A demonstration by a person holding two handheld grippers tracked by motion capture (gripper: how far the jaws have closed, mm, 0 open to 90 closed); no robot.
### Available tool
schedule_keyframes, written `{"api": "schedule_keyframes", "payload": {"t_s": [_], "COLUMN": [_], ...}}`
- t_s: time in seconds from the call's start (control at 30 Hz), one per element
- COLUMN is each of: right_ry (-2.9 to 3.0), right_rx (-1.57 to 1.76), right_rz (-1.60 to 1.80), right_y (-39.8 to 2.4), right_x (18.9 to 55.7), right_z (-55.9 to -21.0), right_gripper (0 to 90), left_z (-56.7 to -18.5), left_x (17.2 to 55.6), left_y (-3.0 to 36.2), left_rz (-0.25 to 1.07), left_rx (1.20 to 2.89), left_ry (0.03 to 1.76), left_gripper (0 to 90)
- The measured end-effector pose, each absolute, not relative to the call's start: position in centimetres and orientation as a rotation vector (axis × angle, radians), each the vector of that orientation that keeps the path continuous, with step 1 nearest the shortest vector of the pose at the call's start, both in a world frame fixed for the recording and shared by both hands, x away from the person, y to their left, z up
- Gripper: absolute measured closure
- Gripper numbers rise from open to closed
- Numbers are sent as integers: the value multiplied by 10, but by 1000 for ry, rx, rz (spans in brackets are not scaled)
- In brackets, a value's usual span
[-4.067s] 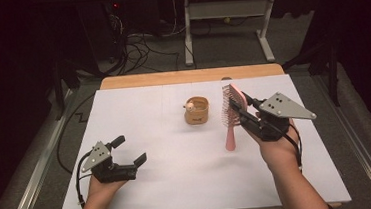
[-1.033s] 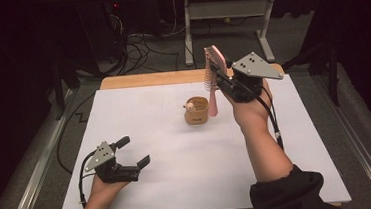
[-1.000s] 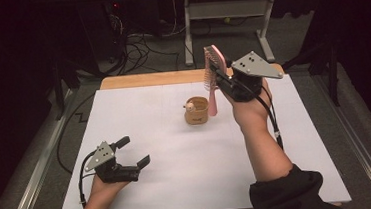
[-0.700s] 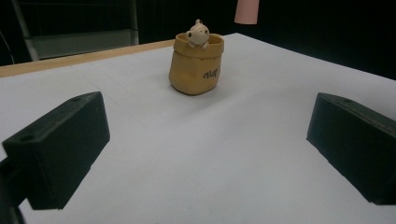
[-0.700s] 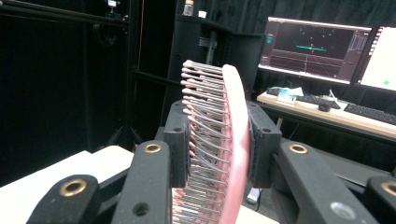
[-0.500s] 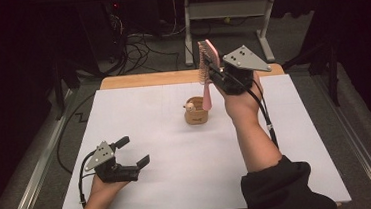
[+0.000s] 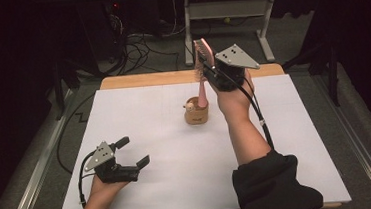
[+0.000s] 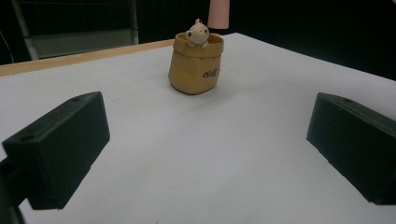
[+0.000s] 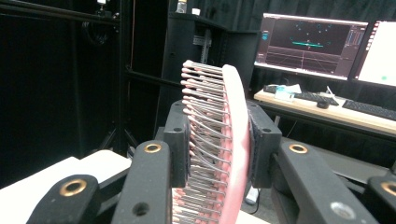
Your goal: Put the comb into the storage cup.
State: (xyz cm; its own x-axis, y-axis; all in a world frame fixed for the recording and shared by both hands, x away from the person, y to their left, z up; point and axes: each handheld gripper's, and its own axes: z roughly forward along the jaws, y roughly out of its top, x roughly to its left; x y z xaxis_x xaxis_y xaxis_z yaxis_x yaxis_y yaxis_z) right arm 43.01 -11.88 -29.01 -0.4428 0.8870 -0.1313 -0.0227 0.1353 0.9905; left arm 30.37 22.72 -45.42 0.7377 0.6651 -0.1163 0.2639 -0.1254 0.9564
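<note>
- pink plastic, the hairbrush (image 7: 202,68) stands nearly upright in the right gripper (image 7: 210,72), handle down, its tip at the mouth of the tan cup (image 7: 197,114).
- the right gripper's jaws are clamped on the brush head, bristles against one pad, the back against the other (image 9: 233,140).
- the left gripper (image 7: 133,153) rests well short of the cup toward the person, jaws spread wide with nothing between them.
- to do this well, i judge: keep the handle plumb over the cup's opening, lower slowly and let go only once the handle sits deep, since a light cup may tip.
- the small figure (image 8: 197,33) on the cup's rim narrows the opening; aim beside it.
- around the cup the white table cover (image 7: 169,176) lies bare on every side; its far edge is near behind the cup.
</note>
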Motion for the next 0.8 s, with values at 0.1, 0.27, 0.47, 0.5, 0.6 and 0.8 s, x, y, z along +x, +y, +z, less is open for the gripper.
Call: {"api": "schedule_keyframes", "payload": {"t_s": [0.1,0.27,0.47,0.5,0.6,0.8], "right_ry": [1606,1602,1606,1608,1605,1612], "right_rx": [866,871,877,878,878,884], "right_rz": [1422,1418,1419,1420,1418,1416], "right_y": [-117,-114,-110,-109,-106,-101], "right_x": [435,442,449,450,452,454], "right_z": [-295,-300,-307,-308,-312,-317], "right_gripper": [681,681,681,681,681,681], "left_z": [-454,-455,-455,-455,-455,-456], "left_x": [304,304,303,303,303,303], "left_y": [227,229,231,231,231,230], "left_rz": [404,402,404,401,400,399], "left_rx": [1705,1699,1696,1696,1694,1700], "left_ry": [745,751,754,756,756,752], "left_gripper": [0,0,0,0,0,0]}}
